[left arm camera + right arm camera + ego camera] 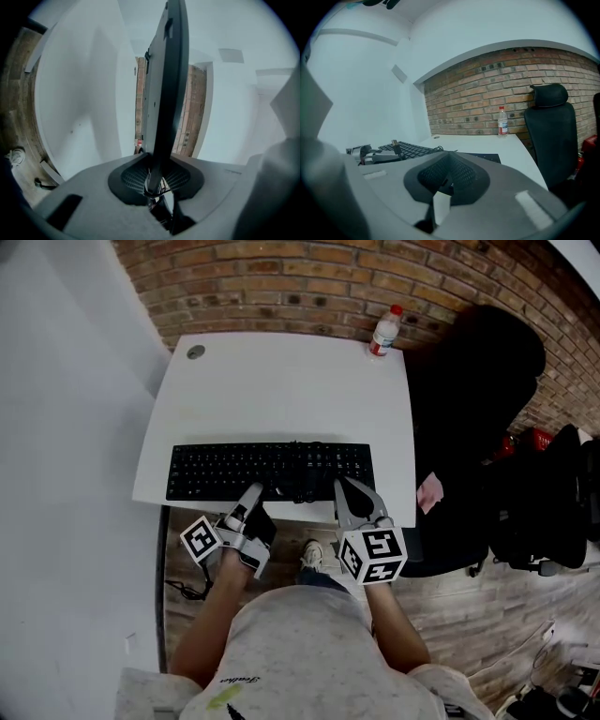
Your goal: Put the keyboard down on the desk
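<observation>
Now your left gripper (253, 495) grips the near edge of the black keyboard (270, 470), which lies along the white desk's (281, 390) near edge. Your right gripper (347, 488), jaws together on nothing, sits over the keyboard's right end

White desk (281, 390): keyboard (234, 470) at near edge, bottle (383, 332) far right corner.

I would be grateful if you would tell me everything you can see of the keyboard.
The keyboard is black, full-width and plastic-looking, keys up, with a cable bunched at its far edge. It lies lengthwise along the near edge of the white desk; whether it fully rests there I cannot tell. The left claw is shut on its near edge, seen edge-on. The right claw, shut, reaches its near right end; contact is unclear.
</observation>
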The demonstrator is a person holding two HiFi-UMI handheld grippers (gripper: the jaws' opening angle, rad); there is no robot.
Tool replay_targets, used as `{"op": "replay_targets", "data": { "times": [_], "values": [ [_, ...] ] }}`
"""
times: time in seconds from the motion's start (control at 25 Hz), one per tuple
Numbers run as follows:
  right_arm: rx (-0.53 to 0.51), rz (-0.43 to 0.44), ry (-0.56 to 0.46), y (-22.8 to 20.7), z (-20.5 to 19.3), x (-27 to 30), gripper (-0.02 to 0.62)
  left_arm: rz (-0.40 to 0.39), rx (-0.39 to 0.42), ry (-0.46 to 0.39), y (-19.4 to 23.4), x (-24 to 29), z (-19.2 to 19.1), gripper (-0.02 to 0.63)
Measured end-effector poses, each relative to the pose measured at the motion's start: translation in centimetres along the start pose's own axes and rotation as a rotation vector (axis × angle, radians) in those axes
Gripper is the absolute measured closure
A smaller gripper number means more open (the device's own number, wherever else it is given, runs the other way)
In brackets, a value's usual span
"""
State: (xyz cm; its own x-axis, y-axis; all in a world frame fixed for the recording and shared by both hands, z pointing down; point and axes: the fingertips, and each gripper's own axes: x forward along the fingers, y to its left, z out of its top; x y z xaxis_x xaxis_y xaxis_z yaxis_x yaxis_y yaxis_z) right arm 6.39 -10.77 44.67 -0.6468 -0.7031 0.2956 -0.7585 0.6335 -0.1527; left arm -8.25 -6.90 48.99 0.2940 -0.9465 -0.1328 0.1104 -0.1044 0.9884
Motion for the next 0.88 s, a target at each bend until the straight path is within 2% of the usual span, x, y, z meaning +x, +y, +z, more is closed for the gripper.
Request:
{"op": "replay_targets", "data": {
  "times": [0.44, 0.72, 0.88],
  "values": [
    [0.003, 0.06, 0.033, -6.5, 2.0, 5.7, 0.584, 0.028, 0.009, -0.023, 2.0, 8.7, 0.9, 0.532],
    [0.017, 0.088, 0.031, -8.1, 2.6, 7.5, 0.584, 0.043, 0.005, -0.034, 2.9, 10.5, 1.7, 0.532],
    [0.02, 0.092, 0.042, -8.0, 2.5, 9.0, 0.584, 0.06, 0.032, -0.029, 3.1, 11.1, 3.0, 0.531]
  ]
}}
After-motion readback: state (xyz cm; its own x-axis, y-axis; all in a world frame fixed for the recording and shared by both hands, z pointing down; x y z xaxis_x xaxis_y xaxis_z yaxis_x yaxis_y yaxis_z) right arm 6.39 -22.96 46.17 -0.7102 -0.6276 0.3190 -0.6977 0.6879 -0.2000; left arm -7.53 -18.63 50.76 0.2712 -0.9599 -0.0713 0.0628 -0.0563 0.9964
